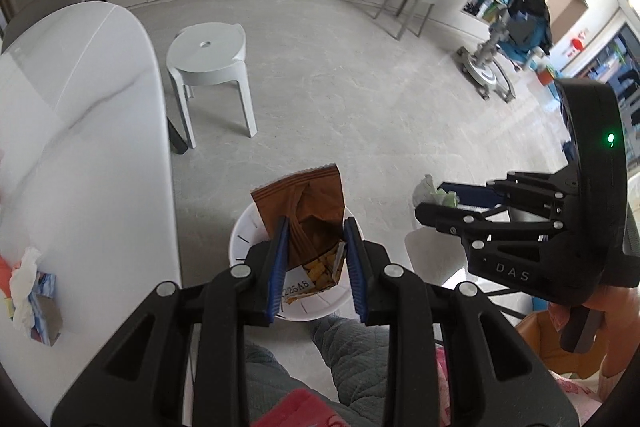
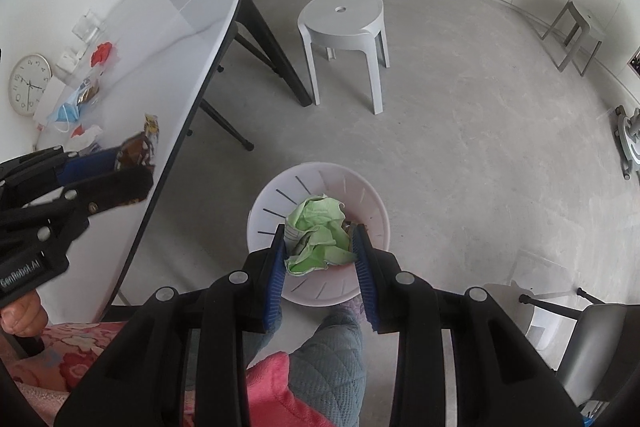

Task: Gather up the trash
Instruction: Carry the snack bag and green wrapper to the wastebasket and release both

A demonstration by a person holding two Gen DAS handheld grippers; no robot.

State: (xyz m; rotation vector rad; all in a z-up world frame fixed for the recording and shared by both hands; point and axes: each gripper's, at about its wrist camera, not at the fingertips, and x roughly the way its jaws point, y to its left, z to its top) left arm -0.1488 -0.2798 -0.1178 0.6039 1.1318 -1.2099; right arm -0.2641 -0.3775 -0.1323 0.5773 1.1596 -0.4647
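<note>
Fingers (image 1: 280, 247) of left gripper (image 1: 316, 251) clenched on brown snack wrapper (image 1: 308, 215), above white bin (image 1: 248, 239); right gripper (image 2: 320, 251) grasping crumpled green paper (image 2: 320, 227) over same bin.

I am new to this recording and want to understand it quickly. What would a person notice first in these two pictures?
First, each gripper holds trash above the white slotted bin on the floor: the left gripper holds a brown snack wrapper, and the right gripper holds a crumpled green paper. Next, the white table on the left still carries litter, such as a blue face mask, and a white plastic stool stands farther back.
</note>
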